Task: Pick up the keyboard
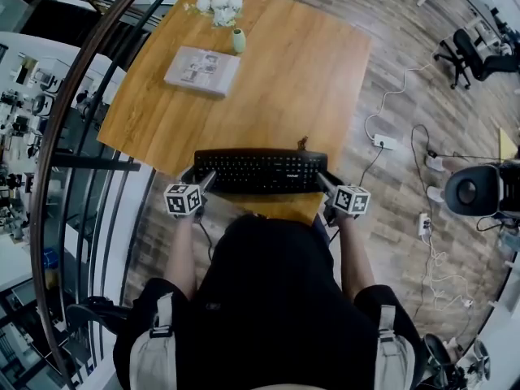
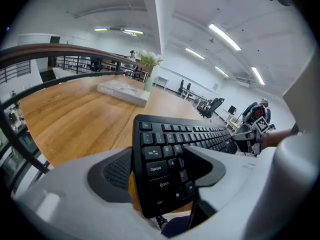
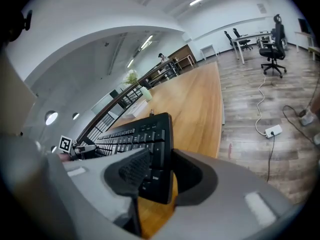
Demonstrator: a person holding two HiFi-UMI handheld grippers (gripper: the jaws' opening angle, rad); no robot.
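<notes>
Both ends of the black keyboard (image 1: pixel 260 171) are clamped: the left gripper (image 1: pixel 208 177) holds one, the right gripper (image 1: pixel 325 179) the other. It spans the wooden table's (image 1: pixel 309 80) near edge.

A wooden table (image 1: pixel 284 71) is stretching from the centre toward twelve o'clock in the head view, carrying a flat grey box (image 1: pixel 201 71) and a vase of white flowers (image 1: pixel 221 6) at eleven. Plank flooring (image 1: pixel 406 80) is spreading out at three o'clock, where a white power strip (image 1: pixel 385 142) is lying with cables trailing. A black office chair (image 1: pixel 467 51) is standing at two. A dark curved railing (image 1: pixel 49 161) is sweeping past at nine. Long ceiling lights (image 2: pixel 225 36) are glowing overhead.
</notes>
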